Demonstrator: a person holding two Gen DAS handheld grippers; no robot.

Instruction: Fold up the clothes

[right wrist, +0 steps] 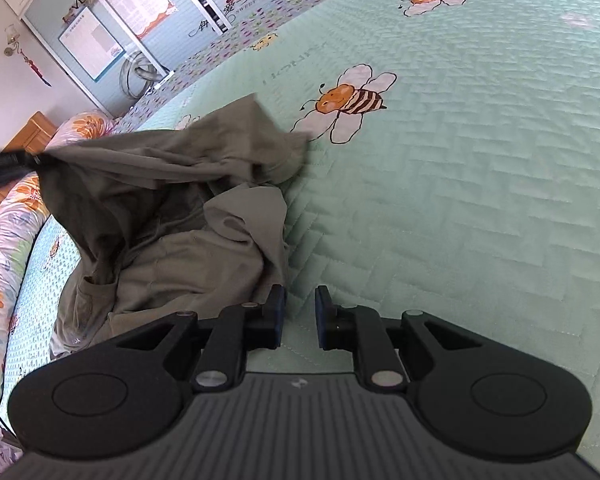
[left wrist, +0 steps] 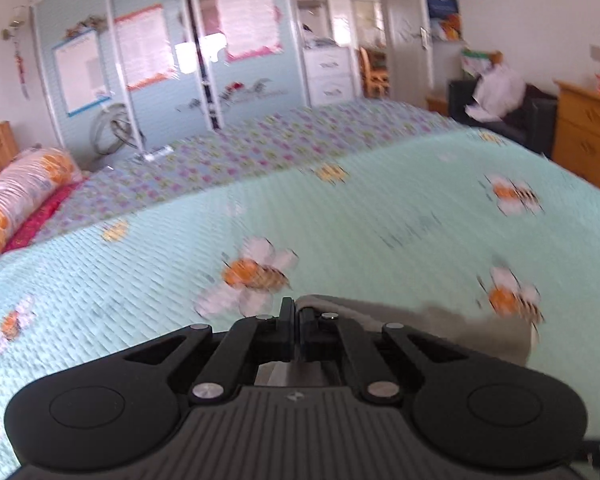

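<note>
While left claw [left wrist: 299,312] grips garment [right wrist: 172,200]; right claw [right wrist: 300,304] gapes

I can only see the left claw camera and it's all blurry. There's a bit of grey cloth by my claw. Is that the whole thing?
Observer: No. The right camera shows a big crumpled grey garment heaped on the quilt.
Operator: Is my claw really holding it?
Observer: Yes. From the right, the left claw is shut on one corner and lifts it up off the bed.
Operator: What's the other claw doing?
Observer: The right claw is open and holds nothing, with its left finger against the garment's near edge.
</note>
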